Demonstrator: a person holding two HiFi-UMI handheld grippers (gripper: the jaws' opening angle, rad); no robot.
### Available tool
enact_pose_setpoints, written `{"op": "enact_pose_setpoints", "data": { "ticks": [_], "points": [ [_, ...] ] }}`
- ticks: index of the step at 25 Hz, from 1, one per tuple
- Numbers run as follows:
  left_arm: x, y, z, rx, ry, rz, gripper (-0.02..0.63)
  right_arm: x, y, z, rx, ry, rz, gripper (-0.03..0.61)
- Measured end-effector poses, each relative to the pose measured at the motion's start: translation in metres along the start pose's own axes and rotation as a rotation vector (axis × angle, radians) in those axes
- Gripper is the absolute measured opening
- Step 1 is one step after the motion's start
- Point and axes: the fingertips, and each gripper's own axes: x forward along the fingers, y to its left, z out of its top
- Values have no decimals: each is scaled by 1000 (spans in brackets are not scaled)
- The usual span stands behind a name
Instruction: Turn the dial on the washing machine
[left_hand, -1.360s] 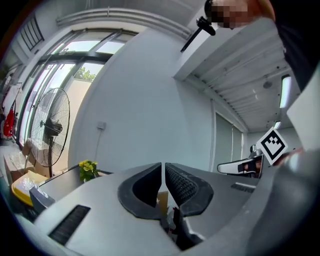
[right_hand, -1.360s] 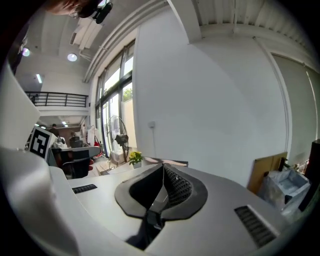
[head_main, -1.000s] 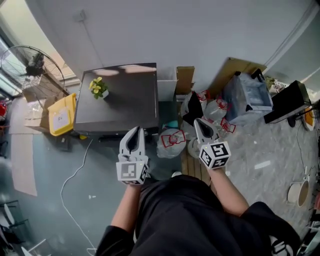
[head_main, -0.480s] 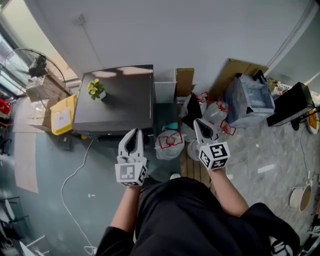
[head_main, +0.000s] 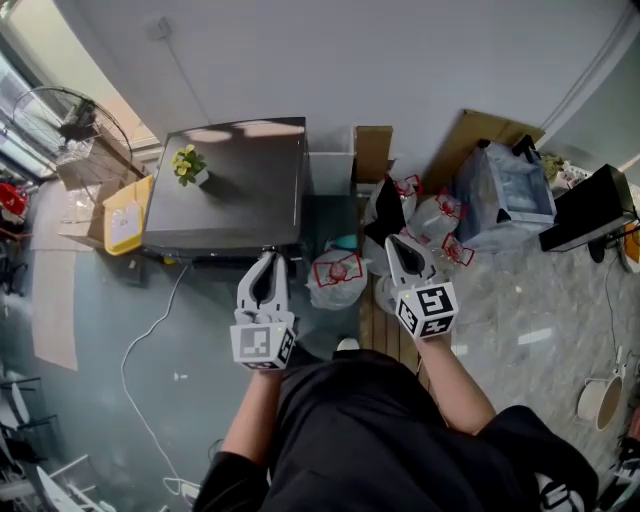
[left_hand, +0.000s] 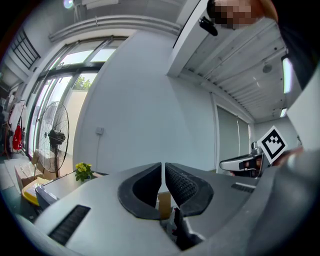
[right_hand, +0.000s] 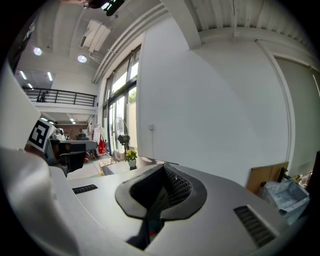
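standing just ahead of the left gripper, the washing machine shows only its dark top, with a small pot of yellow flowers on it; its dial i cannot make out. the left gripper's jaws are almost together, with nothing between them. the right gripper is fully closed and empty, to the right of the machine.

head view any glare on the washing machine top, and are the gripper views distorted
Head view: pale glare patches along the far edge of the washing machine top, and the wide lens bows the edges of the picture. Left gripper view: fisheye curve, dark corners, bright windows. Right gripper view: same curve and dark corners.
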Motion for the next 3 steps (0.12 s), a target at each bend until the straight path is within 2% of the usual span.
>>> {"op": "enact_pose_setpoints", "data": {
  "ticks": [3],
  "points": [
    [-1, -10, -5, 4, 12, -2, 21, -4, -2, -5, 6, 2, 5, -1]
  ]
}}
